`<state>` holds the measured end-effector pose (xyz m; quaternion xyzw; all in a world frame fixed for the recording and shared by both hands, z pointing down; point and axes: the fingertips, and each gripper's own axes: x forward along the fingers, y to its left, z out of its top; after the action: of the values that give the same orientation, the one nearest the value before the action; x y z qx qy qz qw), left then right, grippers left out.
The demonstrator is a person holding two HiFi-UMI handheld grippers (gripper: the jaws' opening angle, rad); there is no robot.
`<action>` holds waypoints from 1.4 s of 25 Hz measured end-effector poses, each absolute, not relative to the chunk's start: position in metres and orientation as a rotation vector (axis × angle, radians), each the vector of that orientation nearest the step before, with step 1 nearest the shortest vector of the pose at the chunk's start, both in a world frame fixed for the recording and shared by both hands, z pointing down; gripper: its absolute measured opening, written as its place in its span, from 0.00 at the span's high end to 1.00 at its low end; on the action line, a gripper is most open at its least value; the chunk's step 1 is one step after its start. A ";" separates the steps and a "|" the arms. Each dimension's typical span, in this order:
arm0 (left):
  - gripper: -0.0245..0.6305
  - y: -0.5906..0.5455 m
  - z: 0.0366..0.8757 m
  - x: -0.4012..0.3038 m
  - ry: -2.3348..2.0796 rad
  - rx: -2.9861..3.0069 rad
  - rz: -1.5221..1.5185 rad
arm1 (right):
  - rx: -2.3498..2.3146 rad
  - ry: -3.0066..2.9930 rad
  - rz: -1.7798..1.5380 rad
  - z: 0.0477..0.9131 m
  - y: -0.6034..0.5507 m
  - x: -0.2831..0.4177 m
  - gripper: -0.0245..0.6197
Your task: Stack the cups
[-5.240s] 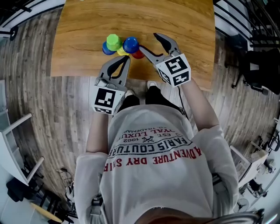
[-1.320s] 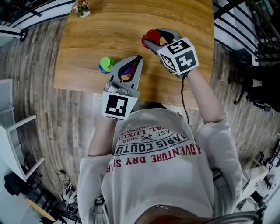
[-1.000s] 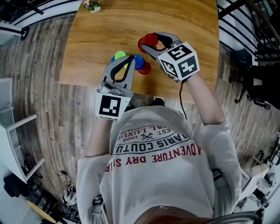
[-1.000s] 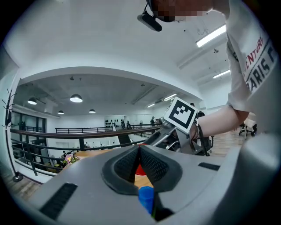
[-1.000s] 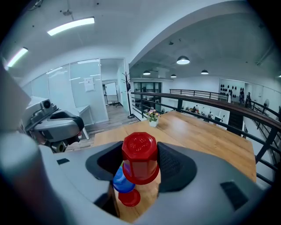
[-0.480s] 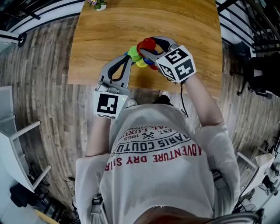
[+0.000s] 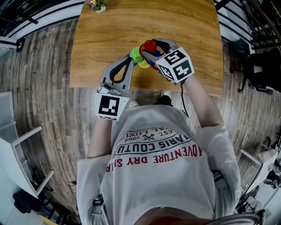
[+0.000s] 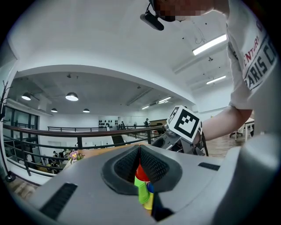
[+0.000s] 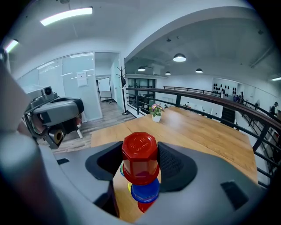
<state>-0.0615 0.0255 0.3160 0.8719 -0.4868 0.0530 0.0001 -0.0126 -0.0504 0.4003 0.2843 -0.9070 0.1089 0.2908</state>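
We see a small flower pot [image 7: 97,5] at the table's [image 7: 184,26] far left corner; plank floor [image 7: 39,88] surrounds the table.

At least five cups [image 9: 139,158], two hand-held grippers [image 7: 131,59] [image 7: 148,47].

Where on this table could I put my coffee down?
The far half of the table is bare wood, from the flower pot at the far left corner to the right edge. The near middle is crowded: the coloured cups, the left gripper, and the right gripper holding the red cup.
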 end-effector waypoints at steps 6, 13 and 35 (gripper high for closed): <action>0.94 0.024 0.325 -0.066 -1.522 2.742 0.197 | 0.777 -2.427 0.291 0.400 -0.051 -0.013 0.56; 0.94 0.024 0.323 -0.066 -1.510 2.755 0.186 | 0.826 -2.480 0.310 0.389 -0.048 -0.010 0.51; 0.94 0.044 0.296 -0.062 -1.429 2.830 0.183 | 1.332 -2.666 0.025 0.324 0.028 0.053 0.88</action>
<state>-0.0622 0.0440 0.2963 0.8910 -0.4500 0.0576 -0.0171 0.0527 0.0283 0.3242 0.4454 -0.8917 0.0083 0.0804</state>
